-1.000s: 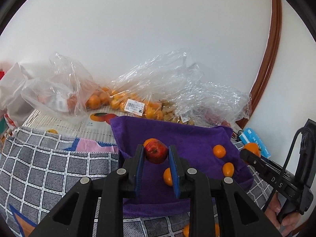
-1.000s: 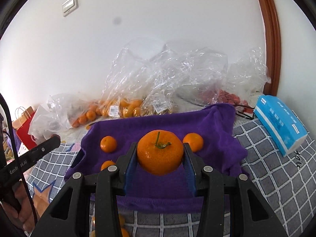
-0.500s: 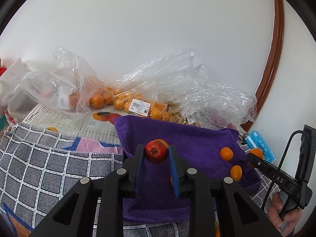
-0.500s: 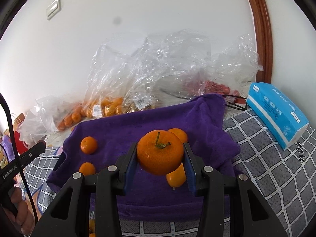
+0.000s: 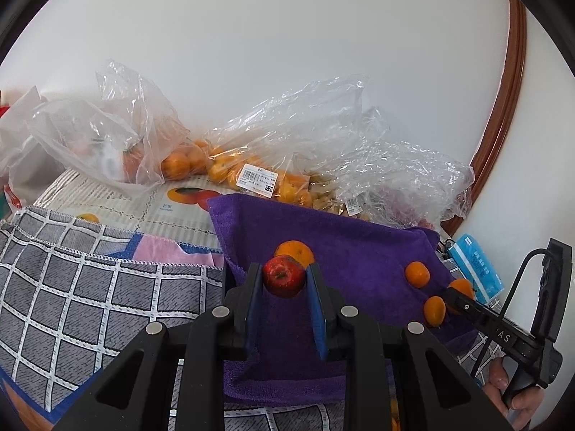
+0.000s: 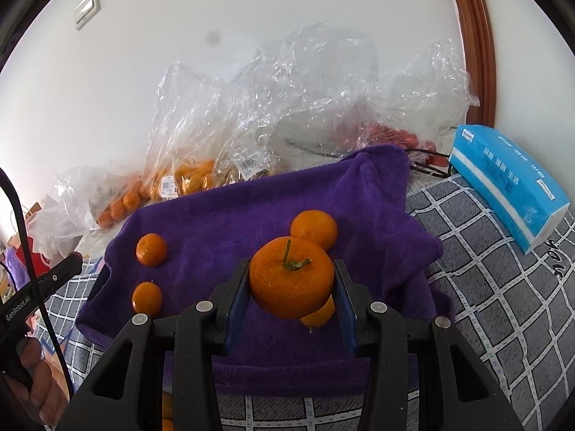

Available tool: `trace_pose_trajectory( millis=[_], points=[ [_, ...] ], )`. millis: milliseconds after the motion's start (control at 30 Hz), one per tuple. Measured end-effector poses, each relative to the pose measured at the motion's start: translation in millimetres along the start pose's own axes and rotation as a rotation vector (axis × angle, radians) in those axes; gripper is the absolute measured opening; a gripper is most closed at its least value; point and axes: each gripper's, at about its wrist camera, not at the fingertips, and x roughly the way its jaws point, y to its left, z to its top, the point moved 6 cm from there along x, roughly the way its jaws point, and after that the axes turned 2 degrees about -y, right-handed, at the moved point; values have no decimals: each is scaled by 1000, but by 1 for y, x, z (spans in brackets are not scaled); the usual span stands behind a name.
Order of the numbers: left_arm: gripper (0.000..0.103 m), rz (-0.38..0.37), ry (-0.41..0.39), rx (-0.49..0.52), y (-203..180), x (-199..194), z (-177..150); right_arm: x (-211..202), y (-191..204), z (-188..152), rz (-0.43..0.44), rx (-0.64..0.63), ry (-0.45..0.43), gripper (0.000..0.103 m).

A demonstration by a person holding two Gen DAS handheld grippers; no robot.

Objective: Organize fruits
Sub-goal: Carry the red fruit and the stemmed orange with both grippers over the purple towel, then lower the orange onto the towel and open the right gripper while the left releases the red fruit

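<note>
While both tongs sank, purple towel [image 6: 273, 194] looms nearer.

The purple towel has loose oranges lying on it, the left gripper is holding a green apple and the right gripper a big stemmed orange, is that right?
Not quite: the left gripper holds a small red apple, as the left wrist view shows. The right gripper does hold the big stemmed orange over the purple towel.

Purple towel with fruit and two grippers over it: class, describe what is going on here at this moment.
A person holds a gripper in each hand above the purple towel. The left gripper is shut on a small red apple; the right gripper is shut on a large orange. Both fruits are held over the towel, not yet set down. Four smaller oranges, such as this one, already lie loose on the towel. Bags of more fruit sit behind it.
</note>
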Motion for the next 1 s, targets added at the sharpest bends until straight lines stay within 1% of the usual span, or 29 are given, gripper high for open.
trace_pose_trajectory(
  millis=[300, 467, 567, 1000],
  points=[
    [23, 9, 15, 1, 2, 6, -4, 4, 11, -10, 22, -34, 38, 44],
    [23, -1, 37, -4, 0, 10, -9, 8, 17, -15, 2, -75, 61, 44],
    [23, 1, 44, -3, 0, 12, -10, 9, 15, -17, -5, -73, 71, 44],
    [23, -19, 116, 10, -3, 25, -22, 5, 12, -16, -8, -74, 62, 45]
  ],
)
